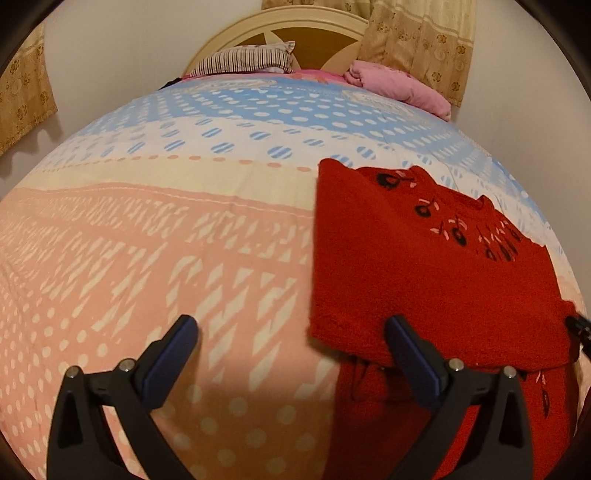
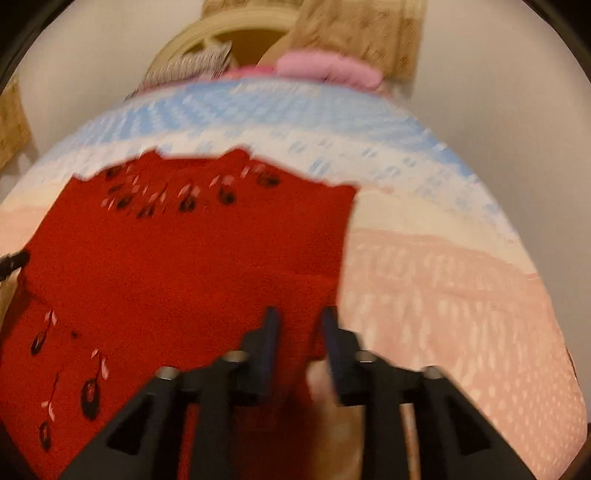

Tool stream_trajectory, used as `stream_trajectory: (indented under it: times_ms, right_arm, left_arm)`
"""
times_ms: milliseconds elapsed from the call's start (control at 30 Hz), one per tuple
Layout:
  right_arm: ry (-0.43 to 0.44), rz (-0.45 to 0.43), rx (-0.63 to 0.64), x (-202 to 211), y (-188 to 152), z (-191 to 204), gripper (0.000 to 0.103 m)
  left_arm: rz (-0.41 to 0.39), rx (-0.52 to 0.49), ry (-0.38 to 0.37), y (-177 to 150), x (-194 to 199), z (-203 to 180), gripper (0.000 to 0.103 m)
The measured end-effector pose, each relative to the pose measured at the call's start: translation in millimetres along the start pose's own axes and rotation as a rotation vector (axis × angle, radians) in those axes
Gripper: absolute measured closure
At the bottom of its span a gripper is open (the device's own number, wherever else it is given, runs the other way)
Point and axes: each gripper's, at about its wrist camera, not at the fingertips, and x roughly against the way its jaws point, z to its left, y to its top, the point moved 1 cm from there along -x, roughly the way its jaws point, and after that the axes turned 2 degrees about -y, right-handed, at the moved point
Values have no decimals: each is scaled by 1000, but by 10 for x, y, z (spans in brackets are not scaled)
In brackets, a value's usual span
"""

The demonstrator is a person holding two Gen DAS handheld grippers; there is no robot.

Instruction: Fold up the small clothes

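Left gripper: the left gripper (image 1: 291, 332) stood spread wide above the bedspread (image 1: 155, 251), nothing between its jaws; its left finger hung over bare pink-patterned cloth, its right finger overlapped the near edge of the red garment (image 1: 424, 280), though whether it touched could not be told.
Red garment: a small red knit top with black-and-pink embroidered motifs lay on the bedspread, its lower part folded up over the body; in the left wrist view it sat right of centre.
Right gripper: the right gripper (image 2: 301, 325) was partly parted, its jaws narrowly apart astride the red garment's (image 2: 177, 258) right near edge; the view was blurred, so a firm pinch on the cloth could not be told.
Far end: a striped pillow (image 1: 247, 59), a pink bundle (image 1: 399, 85), a cream headboard (image 1: 280, 22) and floral curtains (image 1: 417, 44).
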Motion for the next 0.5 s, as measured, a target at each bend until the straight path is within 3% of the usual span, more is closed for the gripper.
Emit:
stream_trajectory:
  times_ms: [67, 200, 300, 500]
  right_arm:
    - [33, -50, -33, 150, 37, -6, 69]
    - [252, -126, 44, 426, 111, 261, 69]
    - [250, -70, 103, 303, 134, 472, 69]
    - [241, 46, -21, -118, -69, 242, 69]
  left_arm:
    - [-5, -10, 7, 0, -2, -17, 0]
    - [-19, -55, 39, -26, 30, -106, 0]
    - [-27, -73, 56, -32, 37, -138, 0]
    - [-15, -68, 34, -36, 9, -121, 0]
